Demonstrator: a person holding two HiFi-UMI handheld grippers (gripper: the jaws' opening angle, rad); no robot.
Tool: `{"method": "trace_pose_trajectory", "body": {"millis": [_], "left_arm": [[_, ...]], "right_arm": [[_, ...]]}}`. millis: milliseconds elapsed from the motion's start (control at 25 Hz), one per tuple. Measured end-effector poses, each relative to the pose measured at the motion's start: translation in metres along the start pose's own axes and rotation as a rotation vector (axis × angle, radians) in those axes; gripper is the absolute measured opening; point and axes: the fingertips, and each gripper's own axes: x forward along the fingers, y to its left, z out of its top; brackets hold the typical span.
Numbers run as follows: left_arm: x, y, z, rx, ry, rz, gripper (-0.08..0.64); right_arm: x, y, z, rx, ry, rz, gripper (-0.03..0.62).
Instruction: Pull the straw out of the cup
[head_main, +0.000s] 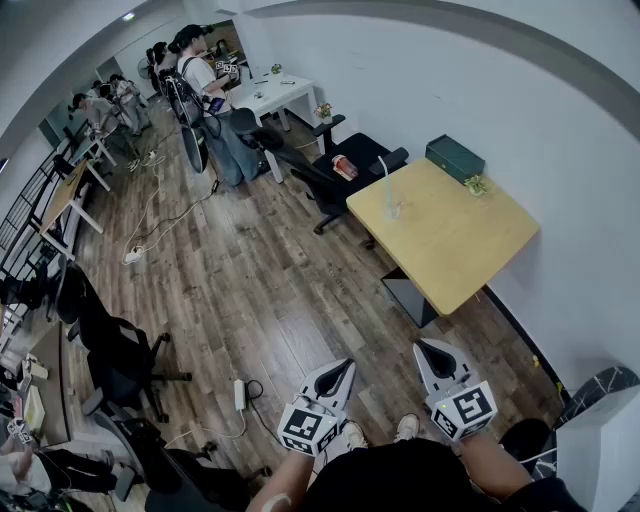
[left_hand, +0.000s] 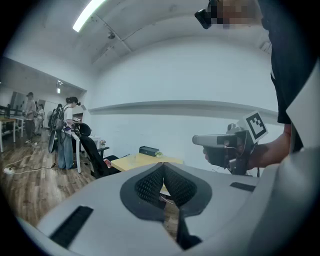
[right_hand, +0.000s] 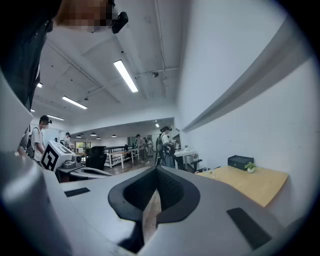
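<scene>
jaws on the left gripper and right gripper are pressed together, empty, far from the cup.

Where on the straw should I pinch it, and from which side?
Pinch the straw on its bare upper length, well above the cup, coming in level from the open floor side of the table. It stands nearly upright and tall above the rim, so a sideways pinch should allow a straight upward pull.
</scene>
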Motion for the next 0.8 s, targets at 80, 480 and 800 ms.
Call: {"method": "trace_pose_trajectory", "body": {"millis": [80,480,800], "left_arm": [[-0.011,0.007,0.004,0.012,-0.015,0.024,0.018],[-0.034,0.014,0.013,-0.02,-0.069,0.023,0.018],[-0.059,0.033,0.017,-0.027,-0.101,0.073,0.018]], "right_arm": [[-0.001,0.008,0.001,-0.005,0.0,-0.006,0.018],[-0.002,0.028,0.009,-0.047,-0.009,-0.051,0.018],[-0.001,0.062,0.028,-0.078,-0.117,0.006,0.018]]}}
